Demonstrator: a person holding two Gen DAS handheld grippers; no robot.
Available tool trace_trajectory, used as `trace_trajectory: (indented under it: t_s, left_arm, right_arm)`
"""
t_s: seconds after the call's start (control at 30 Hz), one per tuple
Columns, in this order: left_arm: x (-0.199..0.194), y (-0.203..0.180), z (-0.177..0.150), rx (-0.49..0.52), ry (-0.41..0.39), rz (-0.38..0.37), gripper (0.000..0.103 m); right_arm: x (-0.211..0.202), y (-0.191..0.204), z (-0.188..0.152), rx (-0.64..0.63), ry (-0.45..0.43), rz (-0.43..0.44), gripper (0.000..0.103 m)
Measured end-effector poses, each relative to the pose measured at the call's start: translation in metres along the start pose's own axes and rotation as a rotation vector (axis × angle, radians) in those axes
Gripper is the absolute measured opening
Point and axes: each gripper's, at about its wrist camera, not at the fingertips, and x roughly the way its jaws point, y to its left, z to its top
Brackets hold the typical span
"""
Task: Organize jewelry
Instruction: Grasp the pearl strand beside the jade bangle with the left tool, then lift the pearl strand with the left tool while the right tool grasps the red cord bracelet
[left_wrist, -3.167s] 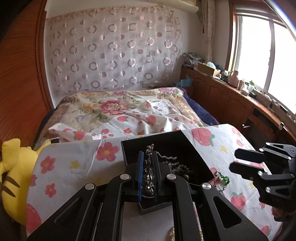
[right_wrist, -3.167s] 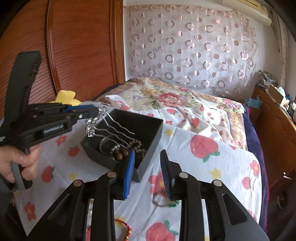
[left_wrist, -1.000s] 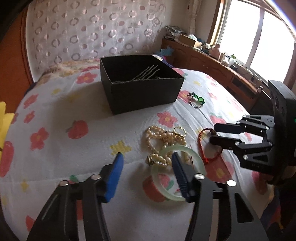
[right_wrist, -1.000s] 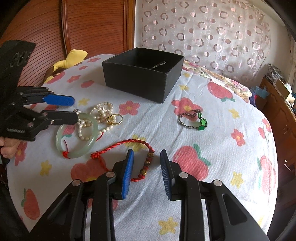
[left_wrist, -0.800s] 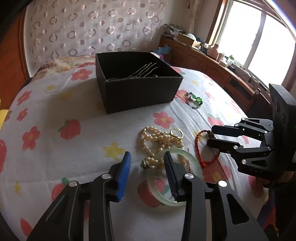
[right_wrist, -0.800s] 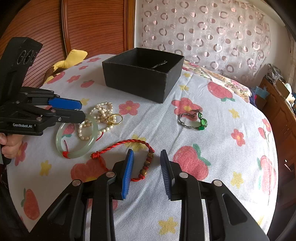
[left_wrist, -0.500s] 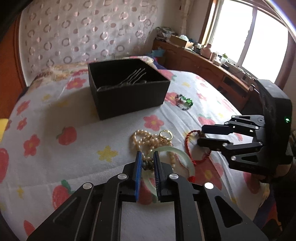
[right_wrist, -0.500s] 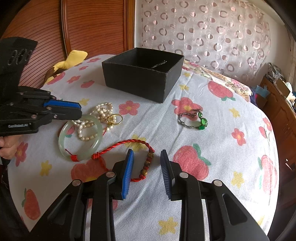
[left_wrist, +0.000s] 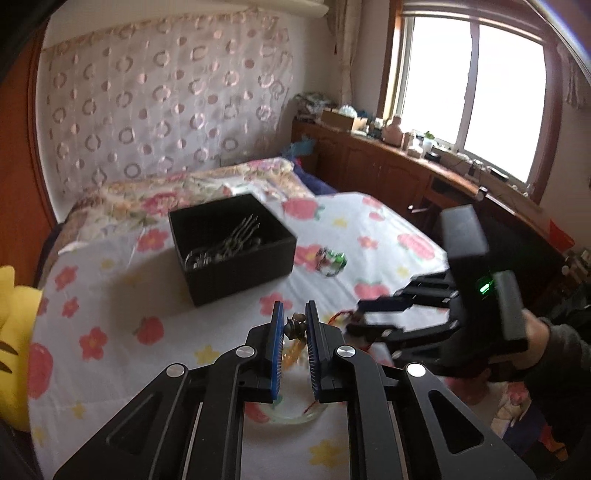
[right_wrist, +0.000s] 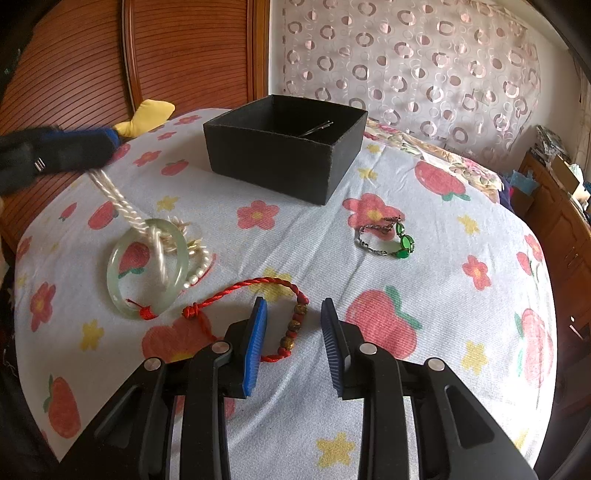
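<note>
Flowered cloth (right_wrist: 424, 266) covers the bed, with a black box (right_wrist: 284, 162) set toward its far side, 1 hair comb (left_wrist: 225, 243) already inside. Left gripper (left_wrist: 293, 328) has its jaws pressed together on the clasp end of the pearls (right_wrist: 122, 206), whose strand runs taut down to the cloth and threads through the jade bangle (right_wrist: 147, 266), tipping its near rim up. Right gripper (right_wrist: 291, 332) hangs over the red cord bracelet (right_wrist: 258, 288), jaws apart with nothing between them; the green bracelet (right_wrist: 388, 240) lies well apart to the right. The step in hand looks like lifting the pearls to the box, and doing it well means raising slowly and drawing the strand out of the bangle, since a fast pull could drag the bangle along or drop it; the right gripper could pin the bangle down. Compared with 1 second ago, the left jaws, then wide around the pearl heap, have closed on it and risen, the heap has stretched into a line, and the bangle has shifted; the right gripper has not moved.
</note>
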Motion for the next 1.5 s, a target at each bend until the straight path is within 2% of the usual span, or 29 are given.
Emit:
trace_trajectory:
  t_s: [0.4, 0.87, 0.93, 0.97, 1.17, 1.5]
  left_arm:
    - [-0.033, -0.011, 0.027, 0.018, -0.102, -0.009, 0.011]
    - [-0.063, -0.011, 0.064, 0.023, -0.214, 0.015, 0.010]
    - [-0.063, -0.010, 0.069, 0.025, -0.218, 0.024, 0.010]
    - [-0.063, -0.009, 0.072, 0.024, -0.219, 0.027, 0.011]
    - [-0.060, -0.005, 0.079, 0.018, -0.225, 0.049, 0.011]
    - [-0.053, 0.004, 0.102, 0.020, -0.245, 0.096, 0.010]
  right_arm:
    - [0.000, 0.000, 0.000, -0.002, 0.000, -0.002, 0.033]
    - [0.001, -0.004, 0.000, 0.013, 0.005, 0.017, 0.033]
    - [0.001, -0.003, 0.000, 0.009, 0.004, 0.029, 0.024]
    - [0.001, -0.002, 0.001, 0.004, 0.004, 0.030, 0.009]
    - [-0.002, 0.002, 0.003, -0.021, -0.003, 0.020, 0.008]
    - [-0.038, -0.006, 0.039, -0.003, -0.133, 0.004, 0.008]
